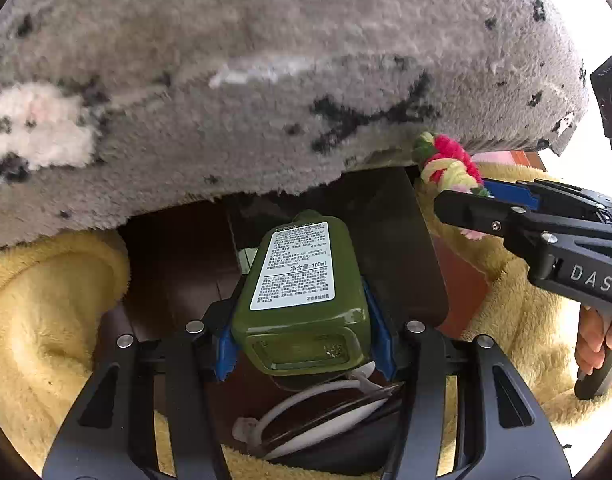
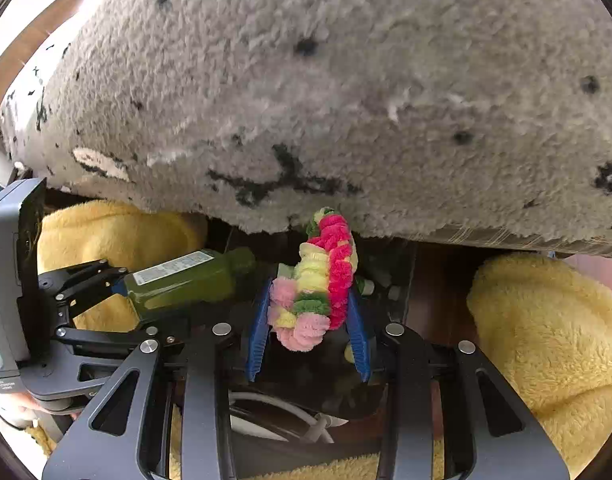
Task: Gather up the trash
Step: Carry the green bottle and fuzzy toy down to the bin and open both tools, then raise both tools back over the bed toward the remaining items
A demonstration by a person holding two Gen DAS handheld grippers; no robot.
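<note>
A green bottle (image 1: pixel 294 268) with a white label lies lengthwise between the blue pads of my left gripper (image 1: pixel 300 300), which is shut on it, base toward the camera. In the right wrist view the same bottle (image 2: pixel 186 280) sticks out of the left gripper (image 2: pixel 126 296) at the left. My right gripper (image 2: pixel 310 292) is shut on a fuzzy bundle of pink, yellow, green and red chenille (image 2: pixel 318 280). From the left wrist, that bundle (image 1: pixel 446 160) shows at the tip of the right gripper (image 1: pixel 462 194). Both grippers point steeply down over a dark container (image 1: pixel 386 220).
A grey shaggy rug (image 1: pixel 266 80) with black marks overhangs the top of both views. Yellow fleece (image 1: pixel 46 300) lies to both sides of the container (image 2: pixel 546 340). A white cable (image 1: pixel 306 420) is coiled below the grippers. A hand (image 1: pixel 598 340) grips the right handle.
</note>
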